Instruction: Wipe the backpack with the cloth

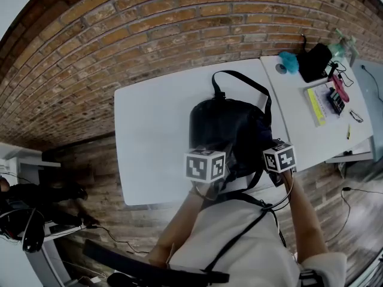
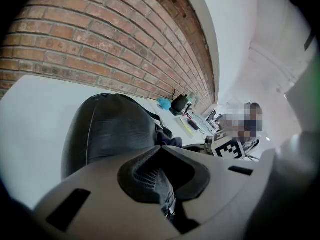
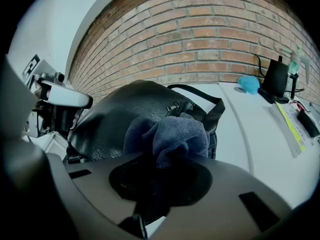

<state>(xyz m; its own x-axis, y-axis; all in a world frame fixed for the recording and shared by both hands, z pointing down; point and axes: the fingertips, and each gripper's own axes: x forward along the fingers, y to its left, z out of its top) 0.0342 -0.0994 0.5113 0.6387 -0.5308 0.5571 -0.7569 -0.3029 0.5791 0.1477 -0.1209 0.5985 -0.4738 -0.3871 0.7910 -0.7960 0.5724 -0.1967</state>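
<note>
A black leather backpack (image 1: 230,127) lies on the white table (image 1: 149,130), its carry loop pointing at the brick wall. My left gripper (image 1: 206,166) is at the bag's near edge. In the left gripper view its jaws (image 2: 164,186) are shut on a dark strip of the backpack (image 2: 110,129). My right gripper (image 1: 279,158) is at the bag's near right corner. Its jaws (image 3: 160,176) are shut on a bunched blue-grey cloth (image 3: 167,136), which rests against the backpack (image 3: 125,114).
A second white table (image 1: 299,136) adjoins on the right, carrying a black pouch (image 1: 314,61), a teal fluffy item (image 1: 289,60), a yellow-edged book (image 1: 316,105) and a dark keypad device (image 1: 335,100). The brick wall (image 1: 149,34) runs behind. A black chair (image 1: 143,268) stands below.
</note>
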